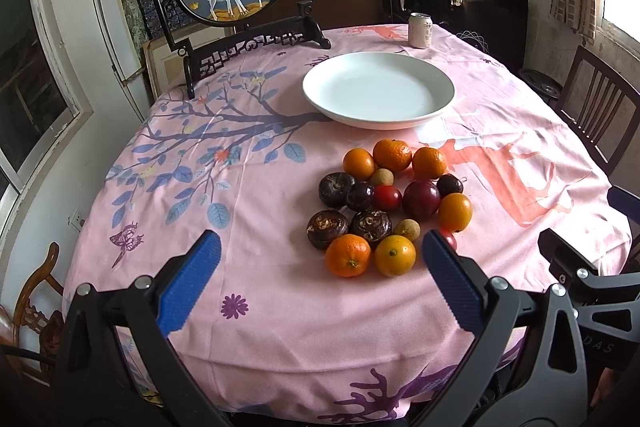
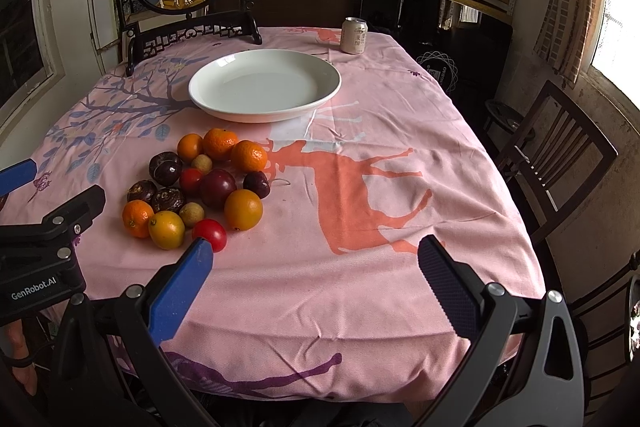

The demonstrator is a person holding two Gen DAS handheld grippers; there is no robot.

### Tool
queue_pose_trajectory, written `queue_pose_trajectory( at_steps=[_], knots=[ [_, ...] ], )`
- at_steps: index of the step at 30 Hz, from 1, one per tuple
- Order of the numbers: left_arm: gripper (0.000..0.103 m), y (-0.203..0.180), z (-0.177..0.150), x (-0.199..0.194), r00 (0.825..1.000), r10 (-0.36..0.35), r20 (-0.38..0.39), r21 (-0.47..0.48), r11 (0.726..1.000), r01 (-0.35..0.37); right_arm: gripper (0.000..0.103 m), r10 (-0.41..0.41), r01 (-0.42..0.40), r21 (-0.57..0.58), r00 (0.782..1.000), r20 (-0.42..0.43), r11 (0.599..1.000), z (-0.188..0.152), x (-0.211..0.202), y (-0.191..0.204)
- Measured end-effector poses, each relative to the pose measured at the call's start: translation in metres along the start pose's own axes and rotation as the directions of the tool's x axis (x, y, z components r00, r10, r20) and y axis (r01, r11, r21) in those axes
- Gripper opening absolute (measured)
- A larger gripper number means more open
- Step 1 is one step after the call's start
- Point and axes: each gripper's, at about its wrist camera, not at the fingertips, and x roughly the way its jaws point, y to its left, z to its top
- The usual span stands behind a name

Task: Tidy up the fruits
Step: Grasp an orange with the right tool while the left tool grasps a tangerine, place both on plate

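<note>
The table (image 1: 280, 307) wears a matt pink cloth with soft wrinkles. Beyond the jaws, the white plate (image 1: 436, 83) looks like glossy ceramic. The oranges (image 1: 347, 255) have shiny, finely dimpled skin; the jaws' blue pads (image 1: 188, 287) are ribbed.

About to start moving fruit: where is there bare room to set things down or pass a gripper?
Plate is bare. Free cloth lies right of the fruit pile over the deer print, and between the pile and the near edge. Crowded: inside the pile; the gap between pile and plate is narrow.
</note>
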Motion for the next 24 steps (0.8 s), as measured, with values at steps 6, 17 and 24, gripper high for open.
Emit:
queue_pose_trajectory(
  at_steps=[6, 17, 24],
  knots=[
    [0.101, 0.022, -0.013, 0.012, 0.998, 0.064, -0.028, -0.021, 0.998, -0.064, 0.102, 0.181, -0.18, -0.047, 0.983, 0.013, 0.983, -0.006, 0.007, 0.008],
    [0.101, 0.052, -0.037, 0.052, 0.986, 0.083, -0.143, -0.07, 0.993, -0.094, 0.05, 0.288, -0.294, -0.028, 0.949, -0.131, 0.956, 0.013, 0.088, 0.025],
    [0.101, 0.047, -0.04, 0.073, 0.98, 0.049, -0.194, -0.054, 0.997, -0.061, 0.038, 0.361, -0.359, 0.044, 0.919, -0.157, 0.932, 0.026, 0.116, 0.02]
  ],
)
